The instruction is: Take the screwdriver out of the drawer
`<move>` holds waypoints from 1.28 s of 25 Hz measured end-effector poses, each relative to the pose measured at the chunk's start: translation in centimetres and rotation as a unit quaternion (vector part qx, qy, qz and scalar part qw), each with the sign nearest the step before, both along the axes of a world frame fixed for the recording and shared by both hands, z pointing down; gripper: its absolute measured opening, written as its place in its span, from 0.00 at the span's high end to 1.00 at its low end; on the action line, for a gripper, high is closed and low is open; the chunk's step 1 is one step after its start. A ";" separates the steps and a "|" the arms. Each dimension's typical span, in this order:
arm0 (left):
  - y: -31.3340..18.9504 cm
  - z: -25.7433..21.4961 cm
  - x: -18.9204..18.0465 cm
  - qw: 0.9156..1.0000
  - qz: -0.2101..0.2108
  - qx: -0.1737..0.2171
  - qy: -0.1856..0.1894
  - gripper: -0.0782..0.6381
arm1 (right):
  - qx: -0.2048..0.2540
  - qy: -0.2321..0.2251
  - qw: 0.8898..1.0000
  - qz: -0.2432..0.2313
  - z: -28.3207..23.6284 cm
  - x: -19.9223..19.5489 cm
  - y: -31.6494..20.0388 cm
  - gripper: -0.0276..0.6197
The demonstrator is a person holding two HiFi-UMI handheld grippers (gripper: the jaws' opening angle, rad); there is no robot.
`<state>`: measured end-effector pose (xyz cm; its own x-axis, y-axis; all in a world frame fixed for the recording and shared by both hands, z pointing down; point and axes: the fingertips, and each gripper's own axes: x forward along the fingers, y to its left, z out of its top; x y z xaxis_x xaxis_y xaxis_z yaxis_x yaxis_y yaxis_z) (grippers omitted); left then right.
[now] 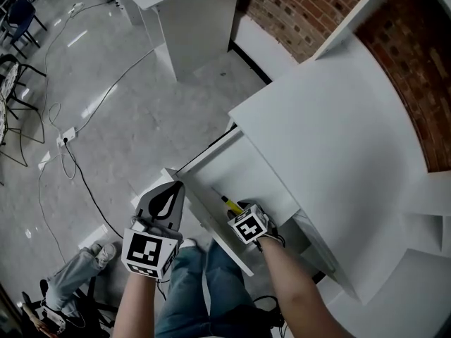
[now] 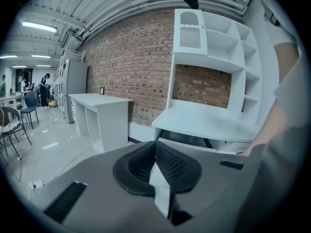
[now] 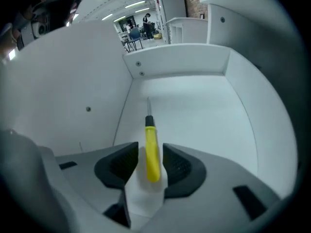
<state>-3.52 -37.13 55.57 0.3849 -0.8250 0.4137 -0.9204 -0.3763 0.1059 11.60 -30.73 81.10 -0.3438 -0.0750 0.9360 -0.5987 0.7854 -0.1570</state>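
The white drawer (image 1: 248,169) stands pulled out from under the desk. A screwdriver with a yellow handle (image 3: 152,152) and a thin metal shaft lies on the drawer floor (image 3: 199,115); in the head view only its yellow handle (image 1: 230,203) shows. My right gripper (image 3: 149,154) points steeply down into the drawer, its black pads on either side of the handle with a narrow gap on each side. In the head view the right gripper (image 1: 239,214) sits under its marker cube. My left gripper (image 1: 175,190) hangs outside the drawer's front, shut and empty (image 2: 155,152).
The white desk top (image 1: 331,139) overhangs the drawer's back, with shelves (image 2: 218,38) and a brick wall (image 1: 303,5) behind. A second white desk (image 1: 190,20) stands further off. Cables (image 1: 70,153) trail over the grey floor, and chairs (image 2: 14,125) stand at the left.
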 end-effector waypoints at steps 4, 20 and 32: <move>-0.3 0.2 -0.4 1.000 -0.002 -0.003 -0.002 0.87 | 0.022 0.036 0.999 -0.010 0.6 0.4 -0.7 0.82; 1.4 -5.3 -0.3 0.999 0.018 0.039 -0.002 0.87 | 0.105 -0.017 0.994 0.030 -11.1 -0.3 -1.4 0.84; 3.8 -11.3 -1.2 0.995 0.028 0.093 0.009 0.87 | 0.224 -0.092 0.967 0.075 -25.6 0.0 -1.0 0.84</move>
<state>-4.68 -33.29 44.26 0.4392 -0.8637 0.2473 -0.8957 -0.4423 0.0461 11.61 -31.69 55.49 -0.4551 -0.5219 0.7214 -0.7060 0.7052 0.0647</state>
